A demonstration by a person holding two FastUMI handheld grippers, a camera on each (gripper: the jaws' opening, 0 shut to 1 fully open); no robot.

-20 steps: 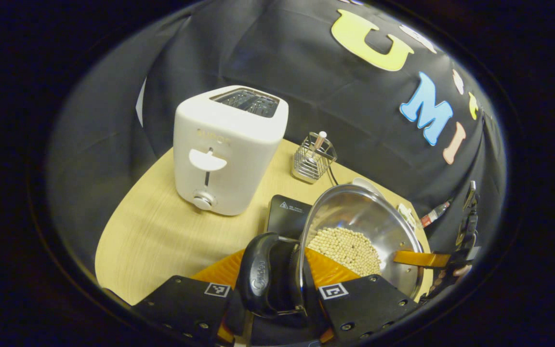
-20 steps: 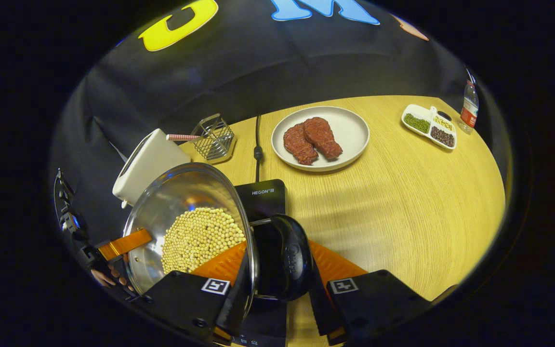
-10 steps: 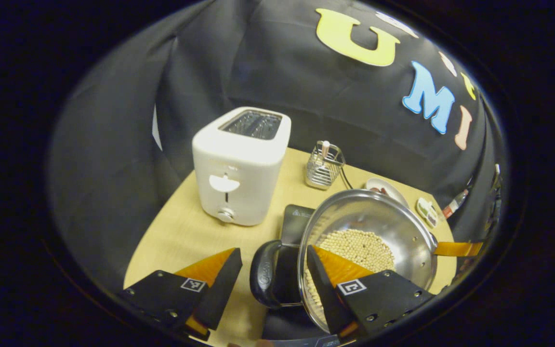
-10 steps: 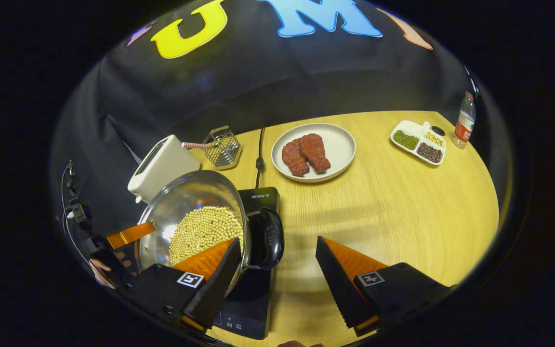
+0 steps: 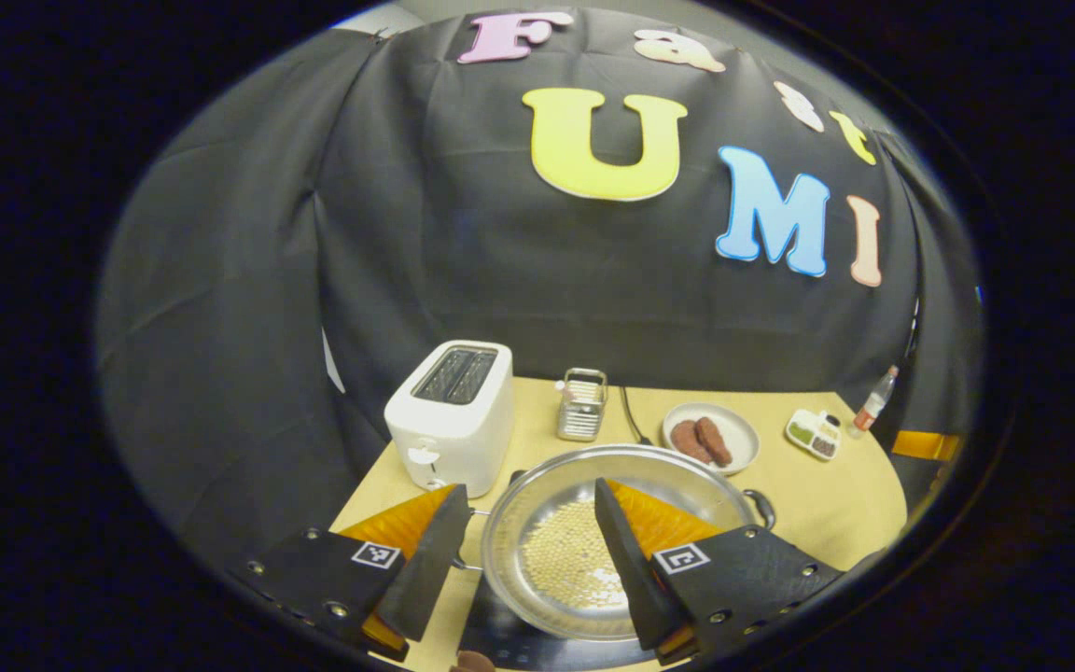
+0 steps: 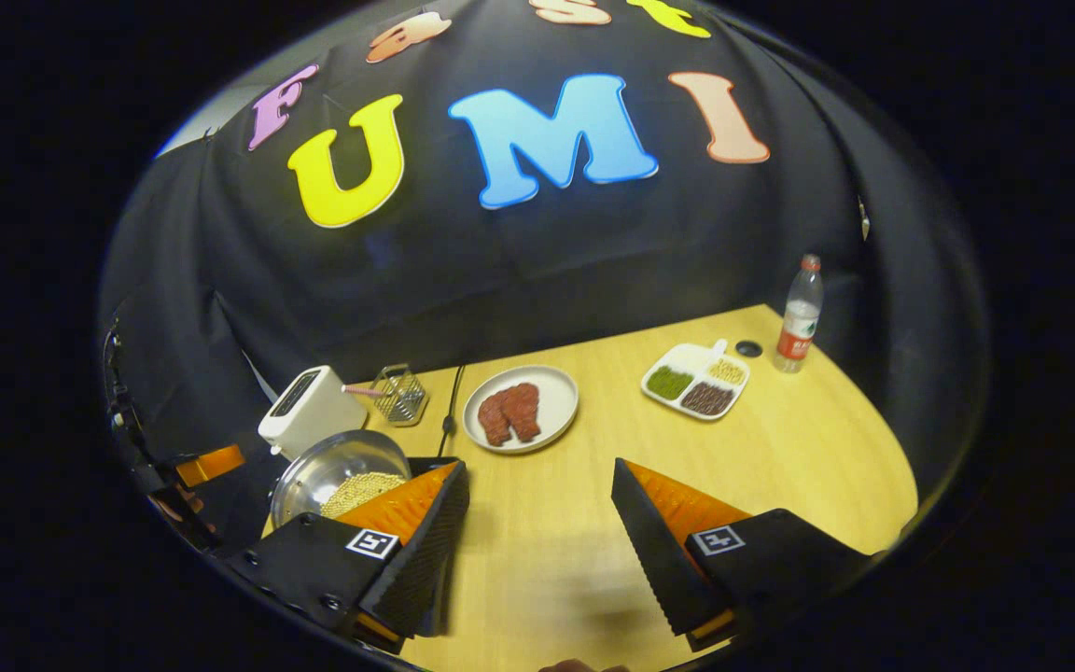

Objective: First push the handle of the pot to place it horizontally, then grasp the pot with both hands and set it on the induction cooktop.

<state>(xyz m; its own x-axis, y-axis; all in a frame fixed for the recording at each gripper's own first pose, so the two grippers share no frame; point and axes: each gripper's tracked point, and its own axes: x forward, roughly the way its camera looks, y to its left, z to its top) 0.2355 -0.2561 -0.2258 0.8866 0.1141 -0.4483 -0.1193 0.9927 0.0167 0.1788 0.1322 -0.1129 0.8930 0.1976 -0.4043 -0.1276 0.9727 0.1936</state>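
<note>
Fingers of both the left gripper [image 5: 523,560] and right gripper [image 6: 537,537] are spread, released; the pot [image 5: 584,546] lies below the left one.

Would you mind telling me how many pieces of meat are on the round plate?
2: the meat pieces lie side by side, touching, on the plate, between the wire basket and the divided tray.

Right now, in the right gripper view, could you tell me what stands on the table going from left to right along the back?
Toaster → wire basket → plate of meat → divided dish → bottle.
</note>
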